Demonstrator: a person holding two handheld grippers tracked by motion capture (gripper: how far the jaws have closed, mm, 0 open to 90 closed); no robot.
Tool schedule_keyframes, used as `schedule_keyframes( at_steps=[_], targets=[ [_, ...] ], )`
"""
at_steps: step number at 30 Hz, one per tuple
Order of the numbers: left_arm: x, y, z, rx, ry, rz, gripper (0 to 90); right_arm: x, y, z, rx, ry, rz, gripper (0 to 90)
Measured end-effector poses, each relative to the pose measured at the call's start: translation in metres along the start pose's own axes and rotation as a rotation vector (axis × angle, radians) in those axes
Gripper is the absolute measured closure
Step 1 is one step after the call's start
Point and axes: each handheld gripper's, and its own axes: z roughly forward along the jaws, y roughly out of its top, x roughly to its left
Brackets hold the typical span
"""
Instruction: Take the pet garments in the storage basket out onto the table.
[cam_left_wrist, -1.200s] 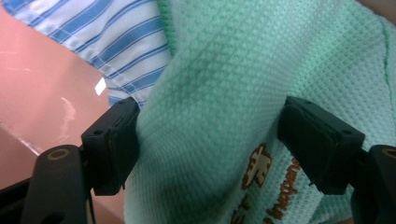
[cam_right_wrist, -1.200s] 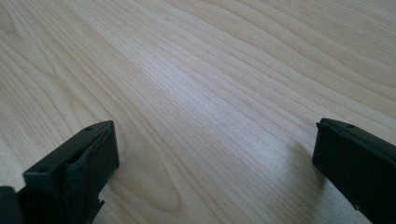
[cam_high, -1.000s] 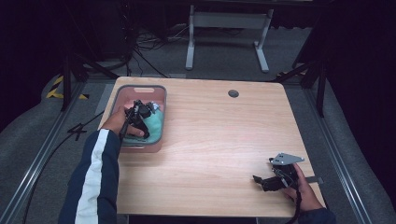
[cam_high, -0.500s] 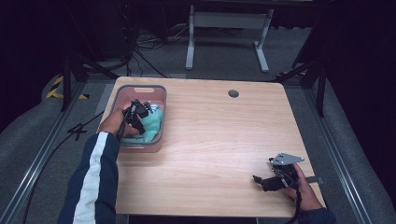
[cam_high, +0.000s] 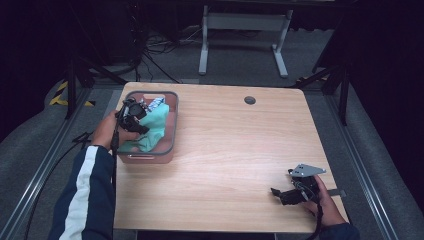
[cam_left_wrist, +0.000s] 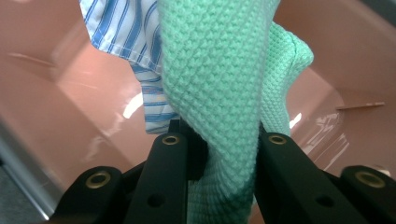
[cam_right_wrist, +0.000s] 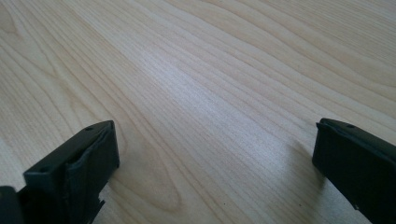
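Over the pink bin (cam_high: 172, 131) at table's (cam_high: 240, 150) left edge, left gripper (cam_left_wrist: 219, 140) jaws just closed — now pinching green knit cloth (cam_left_wrist: 210, 84), striped blue-white fabric (cam_left_wrist: 135, 46) beside it, right gripper (cam_right_wrist: 215, 168) spread wide, nothing btwn jaws — low over bare wood near front-right corner.

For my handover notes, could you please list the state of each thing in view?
Left gripper: shut on the green knitted cloth, its fingers having just closed.
Green knitted cloth: pinched, hanging over the bin.
Striped cloth: bunched beside it.
Pink bin: open-topped, on the table.
Right gripper: open, over bare table.
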Motion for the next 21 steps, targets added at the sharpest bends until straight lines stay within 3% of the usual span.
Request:
schedule_keyframes(
  at_steps=[6, 10, 16, 21],
  targets=[
    [-0.003, -0.005, -0.020, -0.065, 0.028, 0.006, 79.2, 0.000, 0.000, 0.000, 0.001, -0.001, -0.002, 0.7],
    [-0.005, -0.005, -0.029, -0.075, 0.034, 0.025, 79.3, 0.000, 0.000, 0.000, 0.002, -0.002, -0.003, 0.7],
    [-0.015, -0.004, -0.052, -0.152, 0.082, 0.052, 80.1, 0.000, 0.000, 0.000, 0.002, -0.002, -0.003, 0.7],
    [-0.024, -0.003, -0.064, -0.177, 0.091, 0.071, 80.4, 0.000, 0.000, 0.000, 0.002, -0.002, -0.003, 0.7]
  ],
)
